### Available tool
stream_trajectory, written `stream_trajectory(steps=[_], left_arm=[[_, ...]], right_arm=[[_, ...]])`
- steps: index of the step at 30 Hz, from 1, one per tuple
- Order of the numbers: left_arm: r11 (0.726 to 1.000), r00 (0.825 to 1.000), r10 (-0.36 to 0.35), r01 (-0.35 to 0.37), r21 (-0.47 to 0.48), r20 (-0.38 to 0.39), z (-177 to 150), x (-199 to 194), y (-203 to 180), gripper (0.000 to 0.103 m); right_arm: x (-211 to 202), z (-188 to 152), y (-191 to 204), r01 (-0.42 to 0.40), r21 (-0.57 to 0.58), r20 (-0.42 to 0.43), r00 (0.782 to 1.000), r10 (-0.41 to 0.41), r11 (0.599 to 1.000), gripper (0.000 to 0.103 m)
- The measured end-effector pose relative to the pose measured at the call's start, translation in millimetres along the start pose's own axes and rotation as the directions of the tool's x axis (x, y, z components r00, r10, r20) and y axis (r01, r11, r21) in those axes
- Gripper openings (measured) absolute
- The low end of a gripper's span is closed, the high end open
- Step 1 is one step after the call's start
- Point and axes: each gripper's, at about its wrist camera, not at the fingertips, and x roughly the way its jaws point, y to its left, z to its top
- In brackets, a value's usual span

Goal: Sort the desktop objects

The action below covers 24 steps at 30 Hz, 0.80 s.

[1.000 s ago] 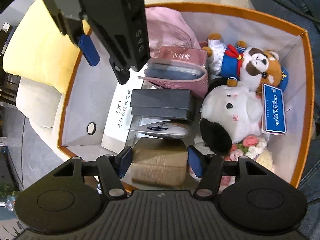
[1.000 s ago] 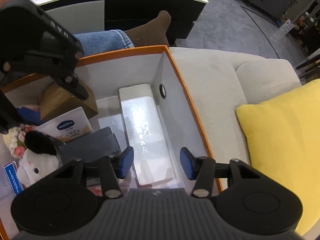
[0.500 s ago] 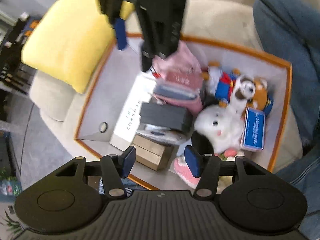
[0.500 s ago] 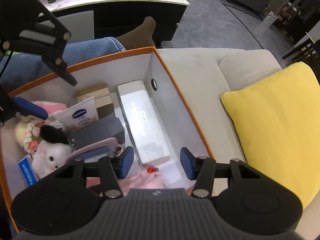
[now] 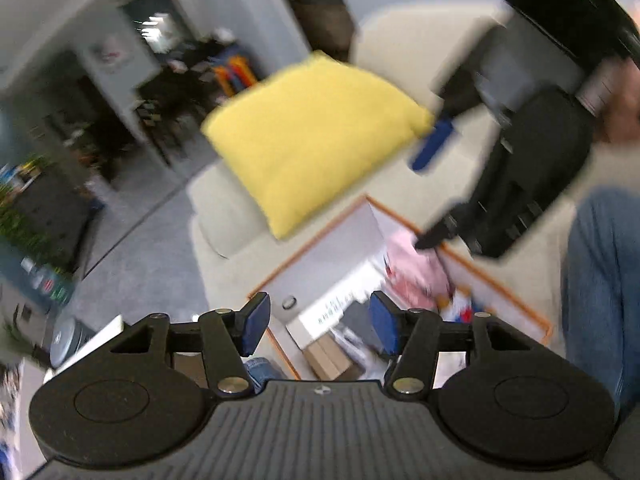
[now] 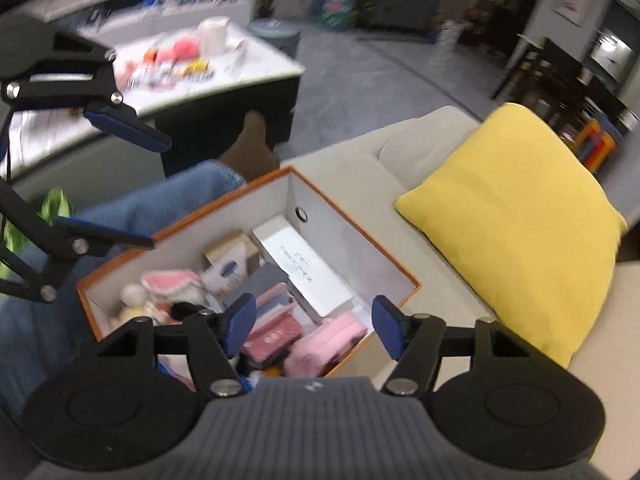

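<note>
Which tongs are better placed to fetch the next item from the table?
Probably the left tongs: open, empty, and beside the table; the right tongs, opening and empty, hang over the box.

Motion blur smears the whole left wrist view, the box (image 5: 344,240) there is half hidden behind the gripper body, and small things on the far table (image 6: 224,76) are too blurred to name.

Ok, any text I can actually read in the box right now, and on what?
None is readable.
White case: a line of dark print, too blurred.
White tube: blue oval logo, wording illegible.
Red booklet: pale marks, too small.
</note>
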Motion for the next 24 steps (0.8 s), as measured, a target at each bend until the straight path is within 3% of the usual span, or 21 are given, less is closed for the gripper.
stream_trajectory(steps=[5, 9, 11, 17, 24], left_arm=[[0.973, 0.992, 0.123, -0.114, -0.201, 0.029, -12, -24, -13, 0.07], [0.915, 0.978, 0.206, -0.182, -0.361, 0.03, -30, -31, -29, 0.081], [0.883, 0.977, 0.214, -0.191, -0.428, 0.007, -38, -30, -36, 0.082], [0.807, 0.972, 0.226, -0.226, -0.545, -0.069, -62, -25, -52, 0.082], [0.8, 0.974, 0.181, -0.228, -0.555, -0.14, -74, -10, -62, 0.082]], right_arm=[[-27, -31, 20, 0.073, 0.135, 0.105, 0.991, -0.088, 0.988, 0.082], [-32, -63, 34, 0.071, 0.249, 0.165, 0.98, -0.115, 0.966, 0.088], [-28, -80, 44, 0.107, 0.295, 0.175, 0.971, -0.164, 0.949, 0.089], [-20, -117, 65, 0.127, 0.391, 0.182, 0.96, -0.212, 0.911, 0.091], [-2, -135, 75, 0.146, 0.426, 0.143, 0.964, -0.226, 0.893, 0.091]])
